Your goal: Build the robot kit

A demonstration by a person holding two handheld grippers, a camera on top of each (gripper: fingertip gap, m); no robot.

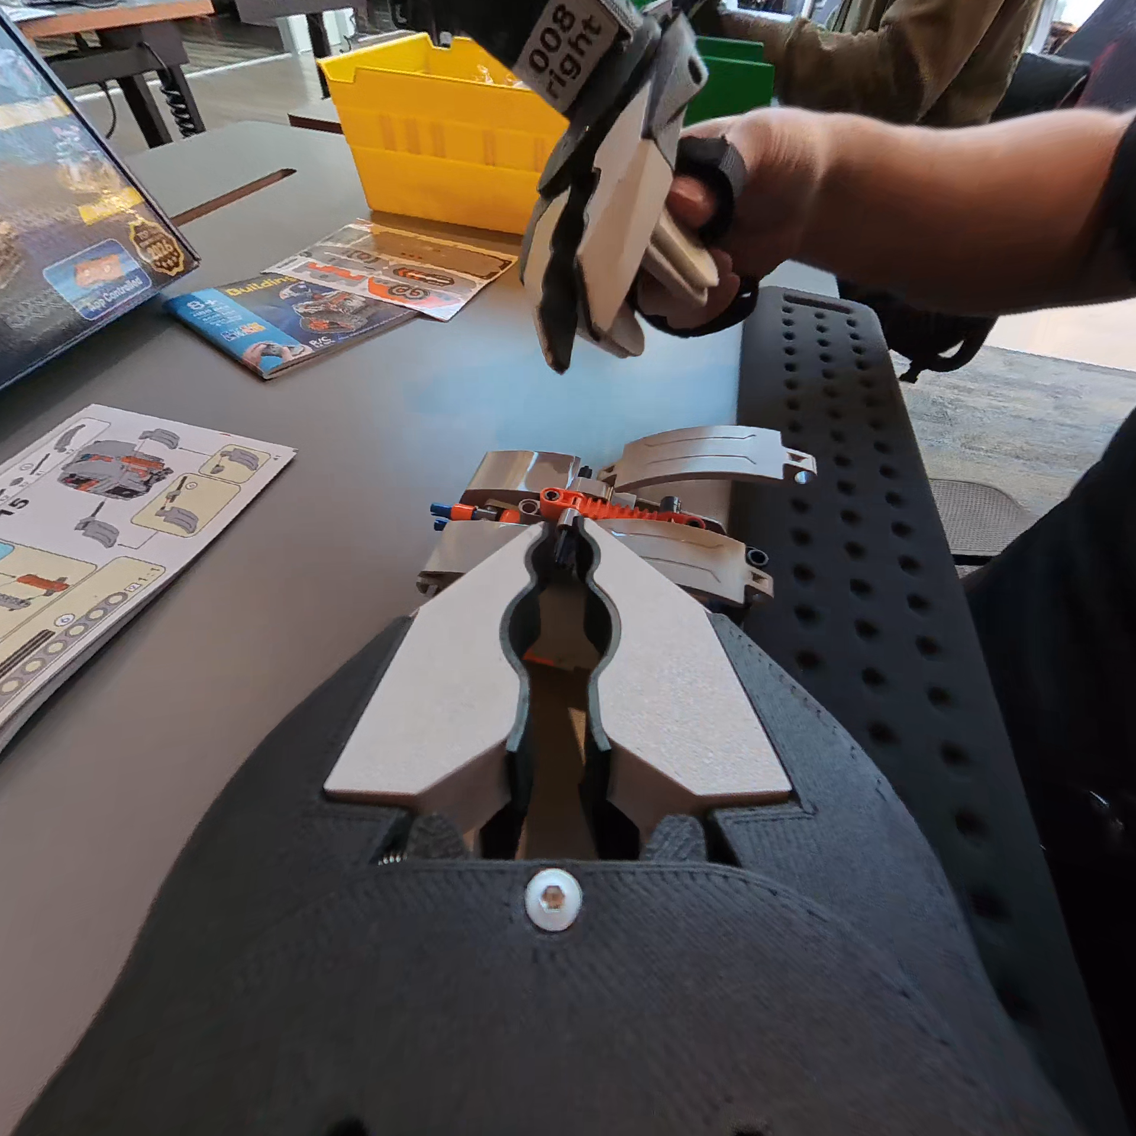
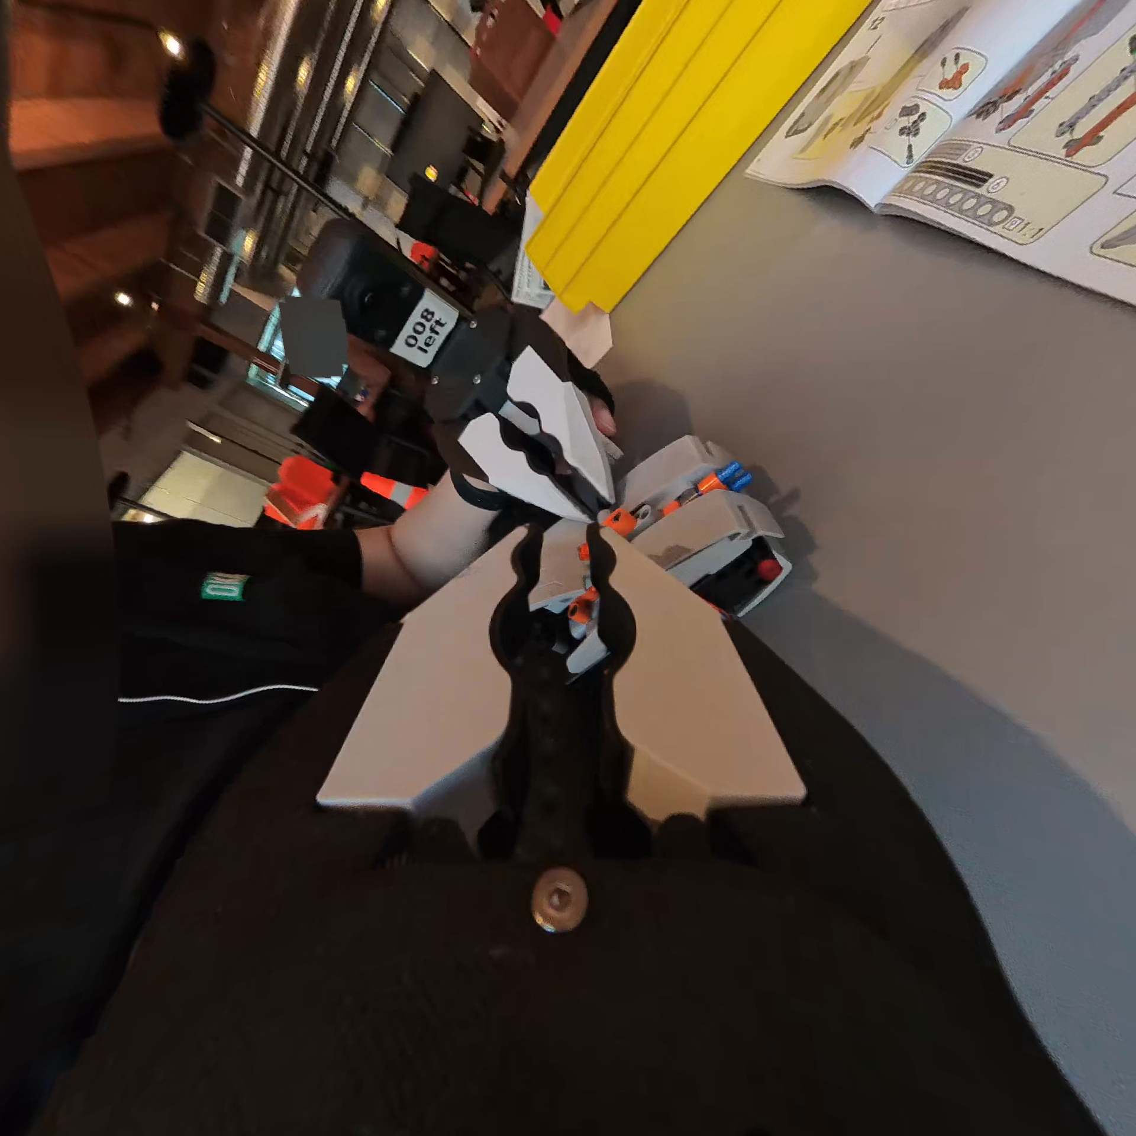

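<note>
Our left gripper (image 1: 564, 533) pinches a black pin (image 1: 562, 544) on the gray-and-orange brick model (image 1: 676, 492); our right gripper (image 2: 562, 541), fingers narrowly parted, hovers above.

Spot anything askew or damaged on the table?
Nothing looks damaged or spilled. The grey and orange brick model lies on the table, left tool shut on a black pin at its top. The right tool hovers above it.

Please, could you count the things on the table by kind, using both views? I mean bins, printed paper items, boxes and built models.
Bins: 2, a yellow bin and a green bin
Printed paper items: 3, an open instruction booklet, a small blue booklet, a sticker sheet
Boxes: 1, the dark product box
Built models: 1, the grey and orange model
Total: 7
</note>
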